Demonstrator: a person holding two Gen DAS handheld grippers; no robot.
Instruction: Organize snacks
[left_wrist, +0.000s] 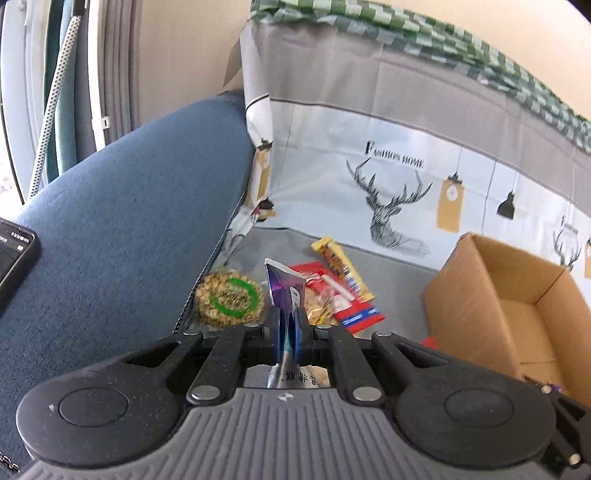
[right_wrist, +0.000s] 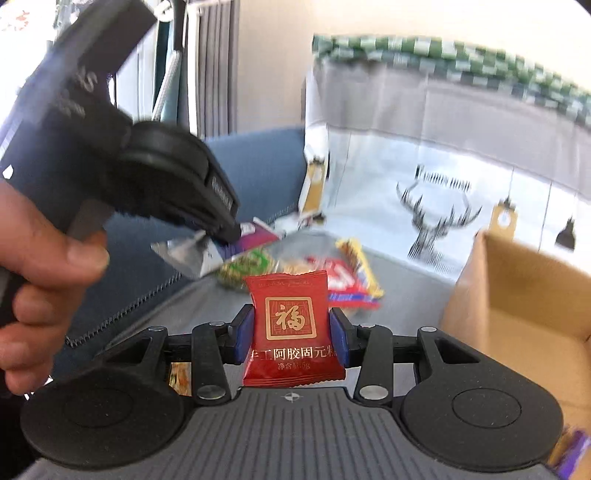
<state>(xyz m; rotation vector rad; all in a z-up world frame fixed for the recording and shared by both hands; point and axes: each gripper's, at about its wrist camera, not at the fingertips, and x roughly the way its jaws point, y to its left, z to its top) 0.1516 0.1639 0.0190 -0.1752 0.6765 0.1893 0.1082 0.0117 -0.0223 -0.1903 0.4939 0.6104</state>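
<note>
My left gripper (left_wrist: 287, 325) is pressed together on a thin purple-and-silver sachet (left_wrist: 283, 286), pinching it edge-on near its middle, with foil ends showing both beyond and behind the pads. My right gripper (right_wrist: 291, 330) is clamped on a red snack packet (right_wrist: 291, 325), one pad on each side edge, label facing the camera. Both packets are clear of the sofa seat (left_wrist: 391, 266).

Remaining snacks lie in a loose heap on the seat, just right of the blue armrest (left_wrist: 122, 206): a round oat cake with a green ring (left_wrist: 229, 299), a red wrapper (left_wrist: 343, 295) and a yellow bar (left_wrist: 341, 266). The open cardboard box (left_wrist: 480, 295) stands to the right, near the heap.

Assessment: all items look light. The sachet is limp and slick foil, liable to slide or fold; a hold near a sealed end seems safer. The red packet is puffed and soft, and firm squeezing could crush its contents. The oat cake looks brittle and would best be taken across its rim.
</note>
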